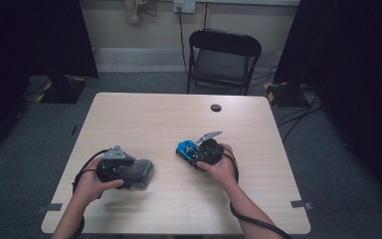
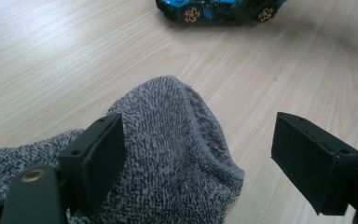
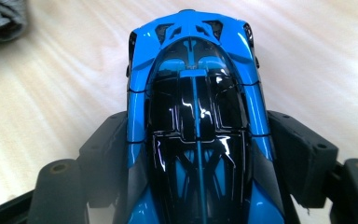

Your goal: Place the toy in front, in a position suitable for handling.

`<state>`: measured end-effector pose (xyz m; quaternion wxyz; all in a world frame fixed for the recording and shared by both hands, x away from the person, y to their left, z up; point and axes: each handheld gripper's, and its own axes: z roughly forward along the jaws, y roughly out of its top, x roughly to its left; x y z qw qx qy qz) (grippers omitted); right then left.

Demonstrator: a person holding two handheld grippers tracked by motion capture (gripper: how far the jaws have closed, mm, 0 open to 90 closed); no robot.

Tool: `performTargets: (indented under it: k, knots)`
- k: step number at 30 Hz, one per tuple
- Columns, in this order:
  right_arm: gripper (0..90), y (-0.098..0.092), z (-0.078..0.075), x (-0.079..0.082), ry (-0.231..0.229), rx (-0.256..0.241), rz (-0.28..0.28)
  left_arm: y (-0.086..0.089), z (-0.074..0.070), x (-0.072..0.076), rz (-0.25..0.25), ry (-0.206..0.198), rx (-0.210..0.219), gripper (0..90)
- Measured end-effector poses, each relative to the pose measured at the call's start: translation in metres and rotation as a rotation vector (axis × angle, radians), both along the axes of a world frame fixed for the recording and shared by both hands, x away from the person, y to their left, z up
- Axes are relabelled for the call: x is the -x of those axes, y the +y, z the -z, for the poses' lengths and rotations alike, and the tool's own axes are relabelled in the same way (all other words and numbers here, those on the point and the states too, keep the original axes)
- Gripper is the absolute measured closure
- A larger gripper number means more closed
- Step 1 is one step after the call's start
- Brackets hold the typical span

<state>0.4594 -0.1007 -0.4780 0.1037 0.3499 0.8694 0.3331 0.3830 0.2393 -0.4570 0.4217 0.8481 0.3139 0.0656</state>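
A blue and black toy car (image 3: 198, 93) sits on the wooden table (image 1: 179, 119), nose pointing away in the right gripper view. My right gripper (image 3: 198, 158) is shut on the car's sides, one jaw against each flank. In the high view the car (image 1: 184, 147) and right gripper (image 1: 192, 153) are right of the table's middle. A grey knitted cloth (image 2: 168, 154) lies bunched under my left gripper (image 2: 200, 154), whose jaws stand wide apart over it without squeezing it. From above, the cloth (image 1: 146, 169) and left gripper (image 1: 130, 172) are at the front left.
A black folding chair (image 1: 223, 57) stands behind the table. A round cable hole (image 1: 216, 107) sits near the table's far edge. Dark curtains hang on both sides and cables run over the grey floor. The toy car (image 2: 219, 9) lies beyond the cloth in the left gripper view.
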Motion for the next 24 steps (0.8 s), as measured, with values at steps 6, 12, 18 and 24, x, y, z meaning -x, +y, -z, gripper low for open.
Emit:
performTargets:
  k: [6,12,18,24]
  knots:
    - [28.0,0.0067,0.0066,0.0087,-0.016,0.014,-0.026,-0.0018,0.0003,0.0004,0.001,0.001,-0.005,17.2]
    - [27.8,0.0037,0.0083,0.0104,-0.024,0.018,-0.040,-0.0020,0.0006,0.0006,0.002,0.003,-0.006,17.2]
    - [27.5,0.0022,0.0092,0.0095,-0.029,0.011,-0.054,-0.0022,0.0002,0.0010,0.003,0.004,-0.005,17.2]
    - [26.5,0.0001,0.0107,0.0102,-0.039,0.000,-0.066,-0.0025,0.0004,0.0013,0.006,0.005,-0.006,17.1]
